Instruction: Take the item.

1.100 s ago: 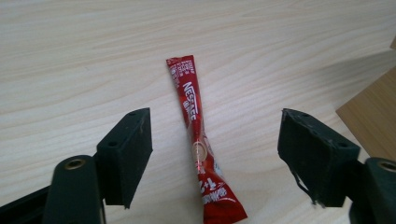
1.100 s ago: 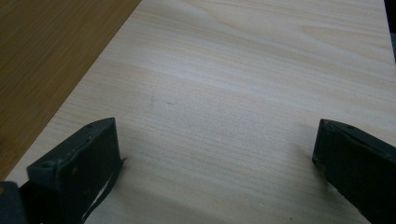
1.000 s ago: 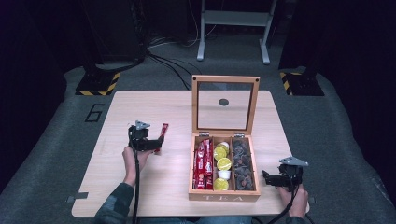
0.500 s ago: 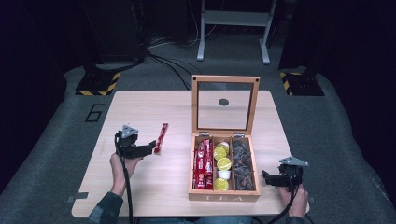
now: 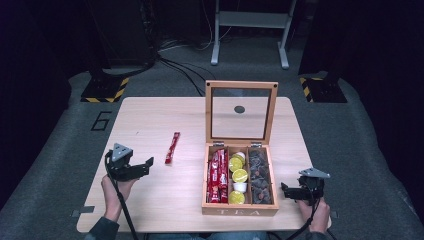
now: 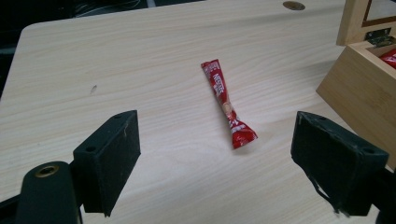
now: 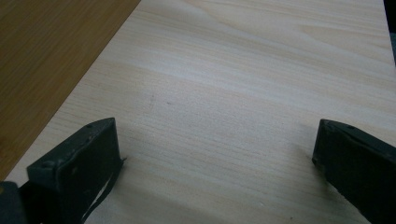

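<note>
While the red packet point(image 5: 172, 147) lies alone on the worktop point(image 5: 150, 120), left of the tea box point(image 5: 240, 210), the left claw point(image 5: 148, 162) sits near it, jaws apart and just opened, holding nothing. The right claw point(image 5: 284, 190) waits apart too. Setting down looks done; next comes another packet.

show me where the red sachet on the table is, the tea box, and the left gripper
red sachet point(image 6: 227, 103), left gripper view, middle of the packet.
tea box point(image 5: 239, 210), high view, front wall with the lettering.
left gripper point(image 5: 146, 166), high view, between its open fingers, nothing held.
</note>
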The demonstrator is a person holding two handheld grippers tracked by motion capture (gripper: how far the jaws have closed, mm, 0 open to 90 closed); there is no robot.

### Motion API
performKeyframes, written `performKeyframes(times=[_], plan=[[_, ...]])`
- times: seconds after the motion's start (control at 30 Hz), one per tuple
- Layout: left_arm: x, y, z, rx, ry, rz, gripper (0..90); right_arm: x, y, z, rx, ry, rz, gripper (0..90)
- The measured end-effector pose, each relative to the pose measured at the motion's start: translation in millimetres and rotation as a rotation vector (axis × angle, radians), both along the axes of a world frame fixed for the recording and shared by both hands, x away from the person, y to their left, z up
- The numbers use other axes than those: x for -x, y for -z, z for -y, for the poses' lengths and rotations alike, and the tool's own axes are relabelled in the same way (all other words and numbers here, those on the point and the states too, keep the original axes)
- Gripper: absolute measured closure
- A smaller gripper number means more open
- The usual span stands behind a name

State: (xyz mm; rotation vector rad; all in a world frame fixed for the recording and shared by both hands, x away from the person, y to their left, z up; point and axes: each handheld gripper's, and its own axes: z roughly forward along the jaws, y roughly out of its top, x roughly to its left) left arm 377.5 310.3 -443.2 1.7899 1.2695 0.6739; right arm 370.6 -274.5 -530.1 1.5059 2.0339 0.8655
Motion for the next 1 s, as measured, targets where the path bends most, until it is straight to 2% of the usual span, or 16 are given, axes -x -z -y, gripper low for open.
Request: performKeyframes(times=[0.17,0.27,0.5,0.77,1.0], plan=[[9.2,2.7,-7.3,-0.003,-0.009,0.004,15.4,0.1,0.0,-0.1,0.0,0.001,0.0,0.1],[17.8,7.2,-13.8,-0.015,-0.032,0.015,15.3,0.0,0.1,0.1,0.003,-0.001,0.002,0.0],[25.1,17.5,-25.6,-0.024,-0.055,0.001,15.1,0.1,0.0,0.1,0.003,0.0,0.002,0.0],[34.4,34.5,-39.8,-0.032,-0.081,-0.038,14.7,0.1,0.0,0.0,0.002,0.001,0.002,0.1],[41.0,54.4,-52.0,-0.082,-0.108,-0.09,14.4,0.2,0.0,0.0,0.002,0.001,0.002,0.0]])
